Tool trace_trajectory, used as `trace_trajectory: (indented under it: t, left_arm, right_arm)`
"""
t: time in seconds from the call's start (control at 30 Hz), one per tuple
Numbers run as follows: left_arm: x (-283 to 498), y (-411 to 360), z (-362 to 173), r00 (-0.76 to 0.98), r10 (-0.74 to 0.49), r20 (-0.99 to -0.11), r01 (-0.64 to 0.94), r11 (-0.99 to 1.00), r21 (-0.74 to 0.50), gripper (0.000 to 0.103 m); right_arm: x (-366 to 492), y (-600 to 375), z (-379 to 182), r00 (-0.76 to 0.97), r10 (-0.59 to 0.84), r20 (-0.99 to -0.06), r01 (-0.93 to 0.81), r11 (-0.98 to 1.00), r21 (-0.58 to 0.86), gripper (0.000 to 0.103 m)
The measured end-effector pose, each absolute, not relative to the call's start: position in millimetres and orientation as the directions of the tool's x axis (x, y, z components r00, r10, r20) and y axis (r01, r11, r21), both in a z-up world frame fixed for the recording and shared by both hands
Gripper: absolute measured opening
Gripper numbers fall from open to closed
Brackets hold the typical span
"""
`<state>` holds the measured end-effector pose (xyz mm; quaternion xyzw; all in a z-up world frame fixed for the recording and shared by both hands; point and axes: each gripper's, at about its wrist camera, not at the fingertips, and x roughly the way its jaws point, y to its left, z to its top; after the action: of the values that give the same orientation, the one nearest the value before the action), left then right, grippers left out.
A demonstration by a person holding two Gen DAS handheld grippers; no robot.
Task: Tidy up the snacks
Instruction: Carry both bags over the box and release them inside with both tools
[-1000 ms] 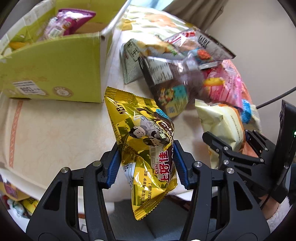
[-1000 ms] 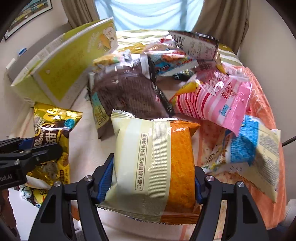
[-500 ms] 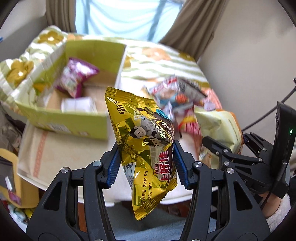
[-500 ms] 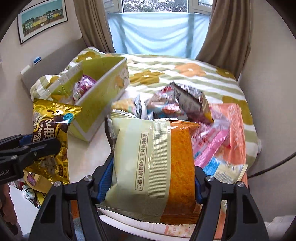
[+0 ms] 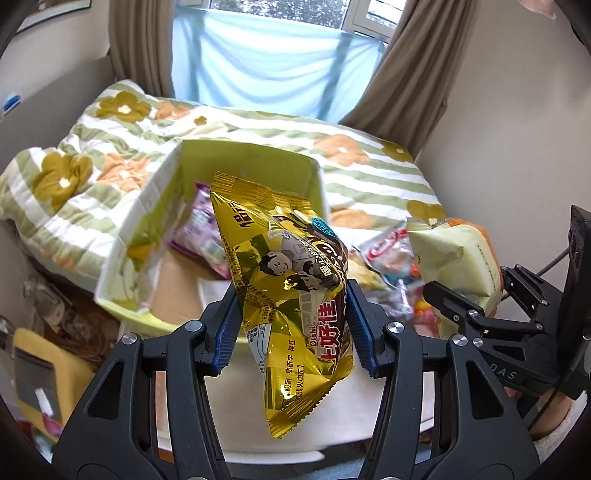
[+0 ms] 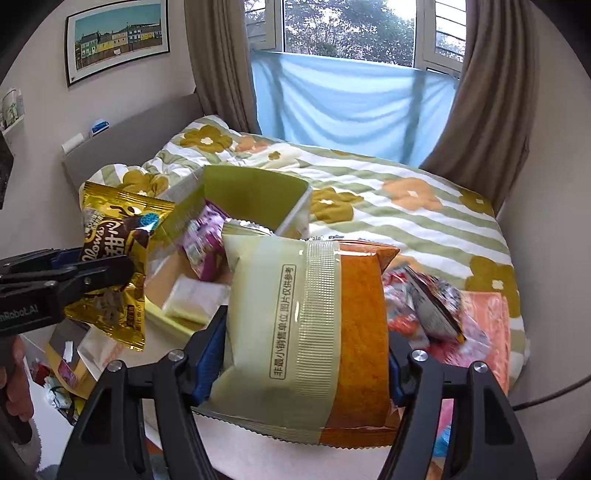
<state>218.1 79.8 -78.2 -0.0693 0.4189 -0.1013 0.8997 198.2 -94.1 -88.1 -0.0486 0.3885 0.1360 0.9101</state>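
Two grippers clamped – left gripper point(image 5: 291, 328) w/ gold bag point(image 5: 291, 295), right gripper point(image 6: 299, 363) w/ orange-cream bag point(image 6: 306, 332)

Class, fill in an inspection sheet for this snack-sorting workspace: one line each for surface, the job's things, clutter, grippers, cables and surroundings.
Surface: bed with floral striped quilt; a pale cloth lies under the snacks.
Job's things: green cardboard box, open, with a purple snack packet inside; gold snack bag; cream-and-orange snack bag; loose snack pile on the bed right of the box.
Clutter: assorted items on the floor at lower left, too blurred to name.
Grippers: left gripper shut on the gold snack bag; right gripper shut on the cream-and-orange snack bag, both raised above the bed.
Cables: black cable at right edge.
Surroundings: window, brown curtains, blue cloth, framed picture.
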Motion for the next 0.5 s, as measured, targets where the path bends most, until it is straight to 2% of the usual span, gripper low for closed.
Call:
trace_trajectory:
  t: [0.27, 0.5]
  left_arm:
    - [283.4, 154.0, -94.6, 0.572, -0.217, -0.791, 0.146, 0.976, -0.163, 0.049]
    - [322.3, 179.4, -130.7, 0.476, -0.208, -0.854, 0.212, 0.970, -0.118, 0.049]
  right_arm:
    - [242.8, -22.8, -91.1, 0.657, 0.202, -0.726, -0.254, 0.966, 0.038, 0.065]
    - [269.0, 17.8, -103.0, 0.629, 0.144, -0.764, -0.178, 0.983, 0.039, 0.065]
